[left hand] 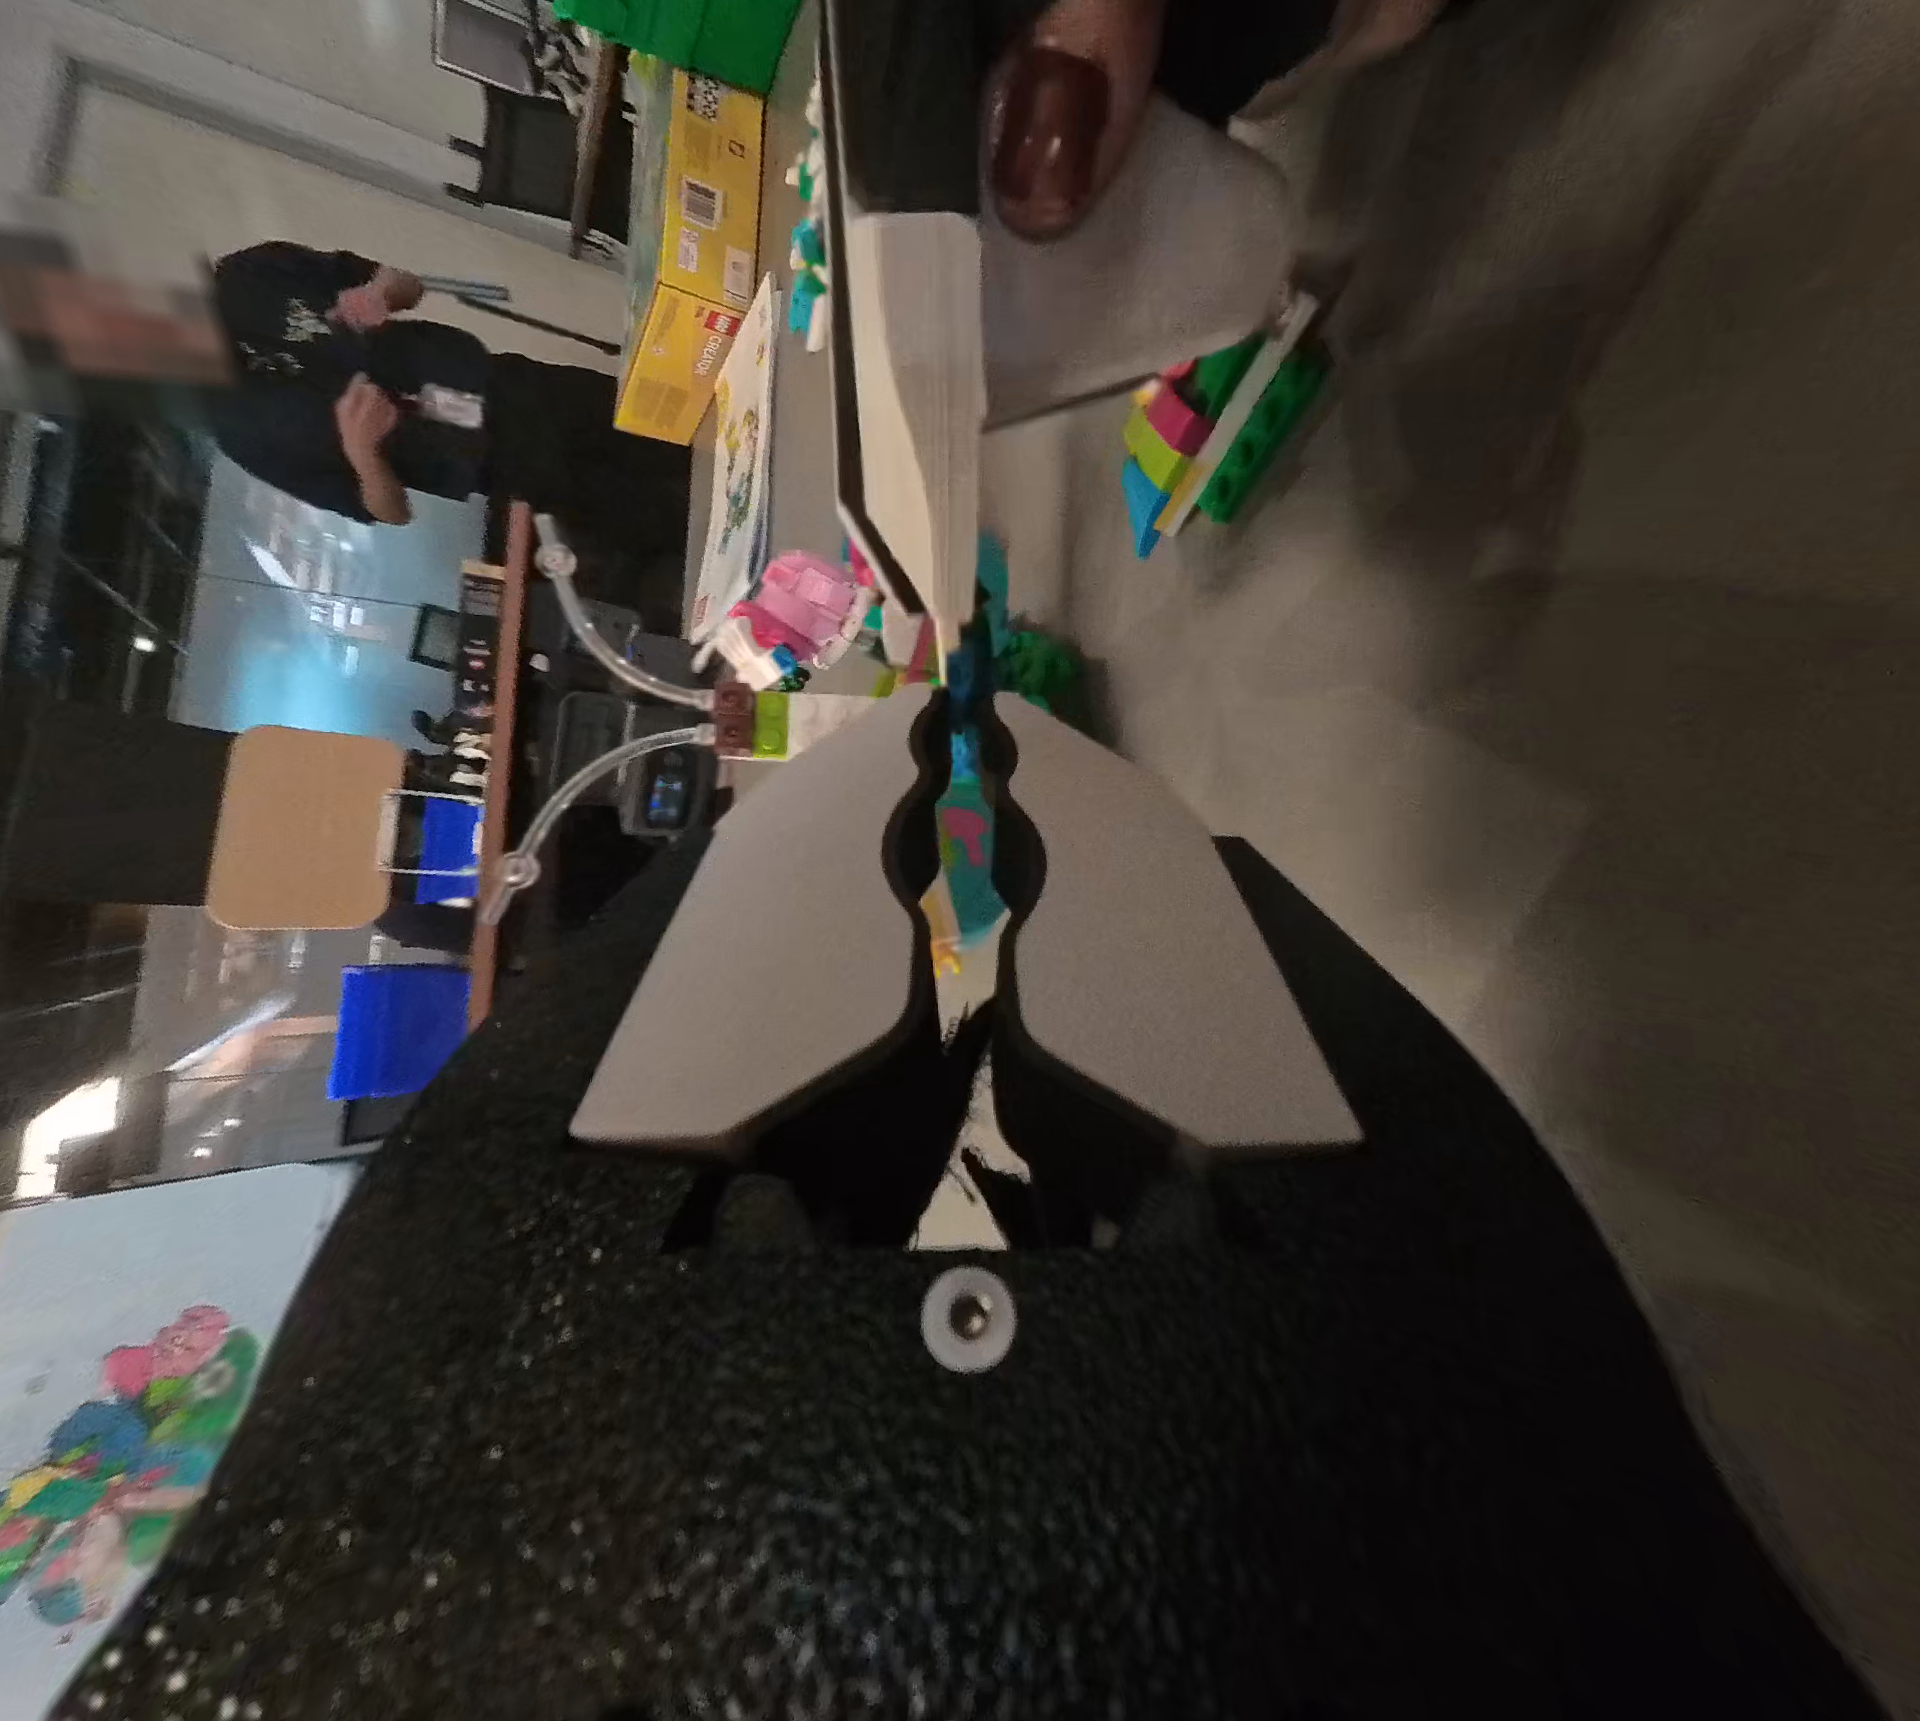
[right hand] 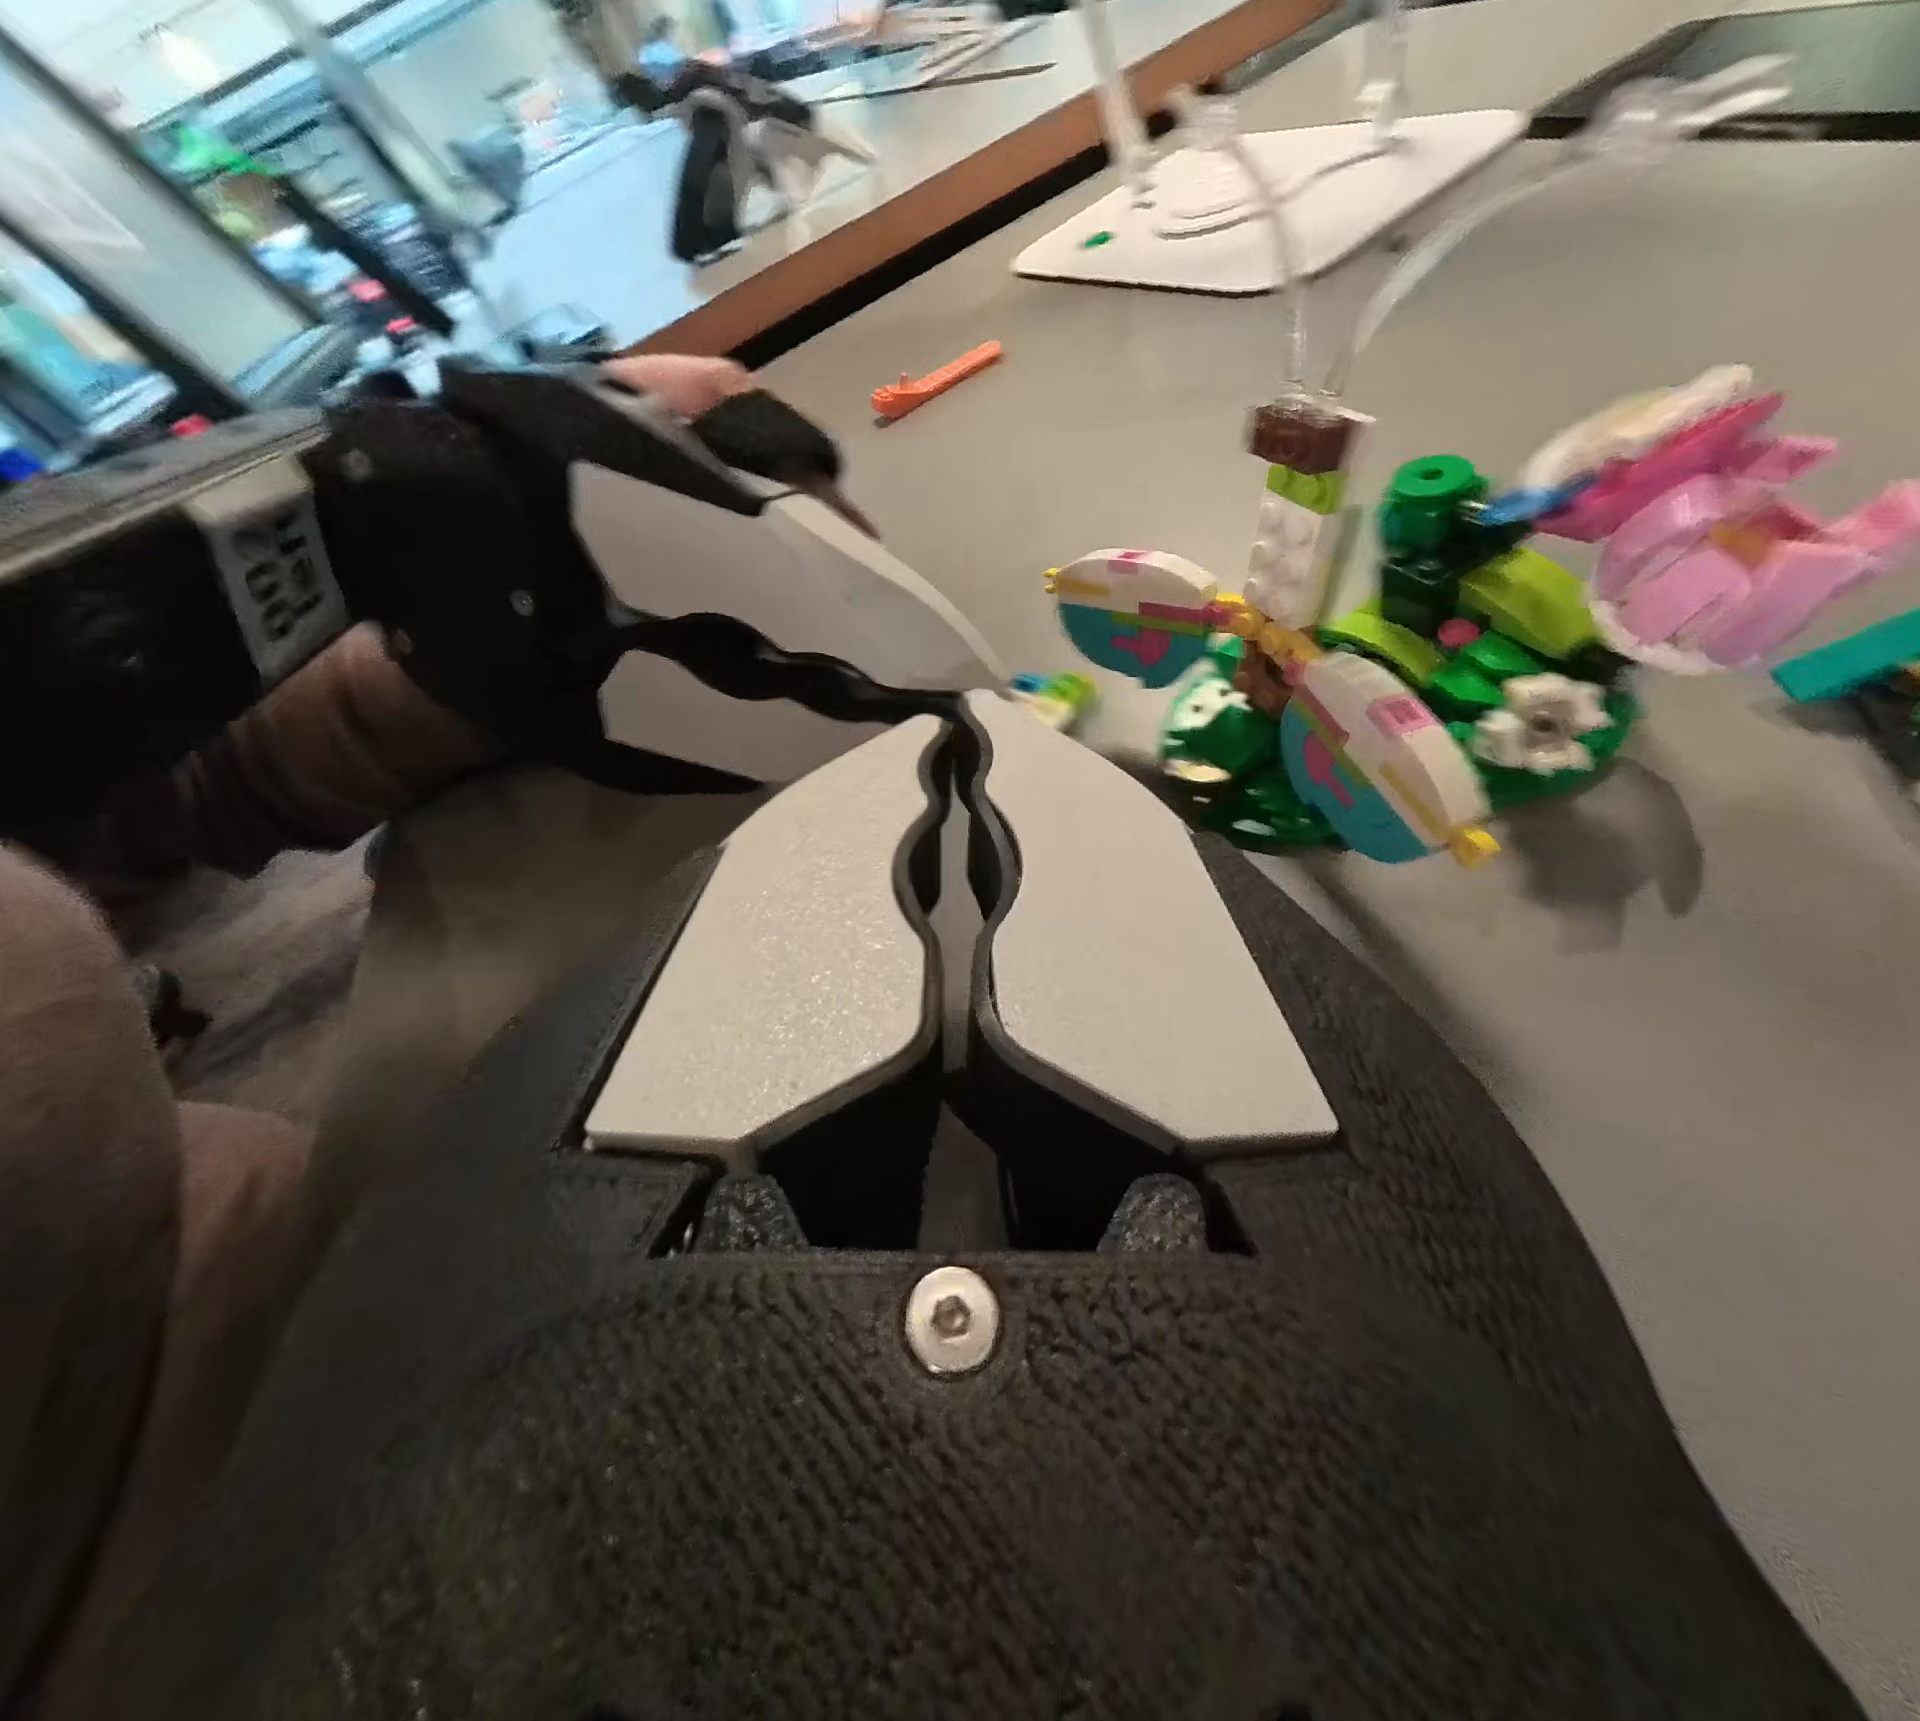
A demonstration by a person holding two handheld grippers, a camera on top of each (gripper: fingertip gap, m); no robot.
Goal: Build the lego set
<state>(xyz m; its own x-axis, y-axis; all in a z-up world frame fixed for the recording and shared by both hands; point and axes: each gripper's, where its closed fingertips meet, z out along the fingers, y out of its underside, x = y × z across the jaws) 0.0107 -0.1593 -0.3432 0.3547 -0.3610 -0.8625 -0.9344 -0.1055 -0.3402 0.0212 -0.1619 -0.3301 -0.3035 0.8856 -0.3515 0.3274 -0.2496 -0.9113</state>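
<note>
A lego model stands on the grey table (right hand: 1455, 996): a green base (right hand: 1558, 736), a butterfly (right hand: 1340, 715) with white, teal and pink wings, and a pink flower (right hand: 1714, 570). My left gripper (right hand: 992, 684) comes in from the left, shut on a small lime, white and blue piece (right hand: 1055, 695) just left of the butterfly. My right gripper (right hand: 961, 721) is shut with nothing between its fingers, its tips touching the left gripper's tips. In the left wrist view, the left gripper (left hand: 961, 705) points at the model, and the right gripper (left hand: 930, 622) reaches in from above.
A small stack of green, lime, pink and blue bricks (left hand: 1226, 435) stands apart. A yellow box (left hand: 696, 258) and an instruction booklet (left hand: 743, 445) lie behind the model. An orange brick separator (right hand: 935, 383) and a white plate with clear stands (right hand: 1299, 196) lie farther back.
</note>
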